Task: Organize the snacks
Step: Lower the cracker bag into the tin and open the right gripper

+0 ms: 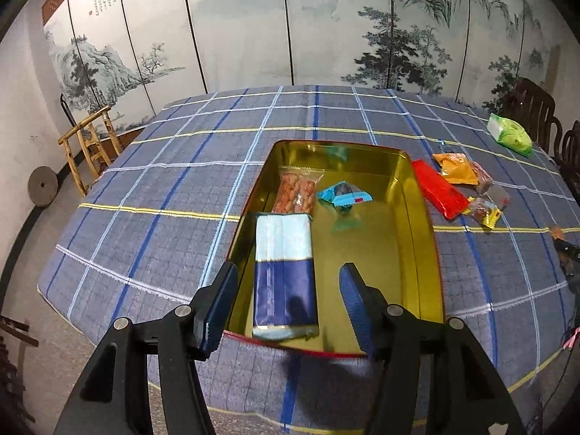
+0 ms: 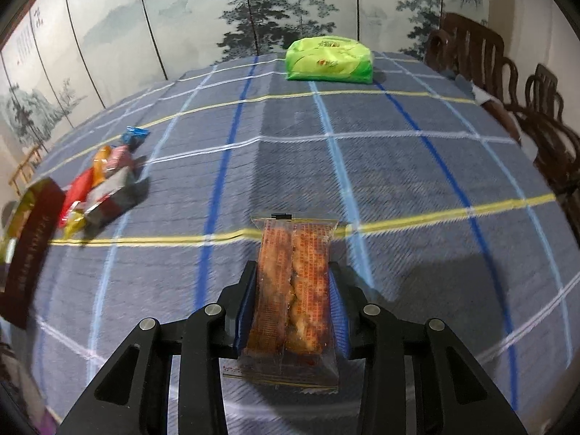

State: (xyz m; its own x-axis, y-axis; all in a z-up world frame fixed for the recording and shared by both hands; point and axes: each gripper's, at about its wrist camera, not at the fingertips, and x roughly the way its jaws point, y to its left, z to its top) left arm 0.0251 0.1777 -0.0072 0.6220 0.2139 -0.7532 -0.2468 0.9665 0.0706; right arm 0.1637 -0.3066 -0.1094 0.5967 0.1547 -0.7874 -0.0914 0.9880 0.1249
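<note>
We see bare desk [image 2: 417, 166] between us and the green pack [image 2: 329, 58]; the snack pile [image 2: 105, 188] crowds the tin's [image 1: 431, 239] right wall; the tin's right half lies open.

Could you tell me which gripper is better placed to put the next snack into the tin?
Right: the right gripper already clamps a clear orange snack packet; the left gripper hangs empty above the tin.

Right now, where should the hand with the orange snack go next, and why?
Probably toward the gold tin. The right gripper is shut on the clear orange snack packet, held above the tablecloth, and the tin already holds a similar packet with free floor beside it.
</note>
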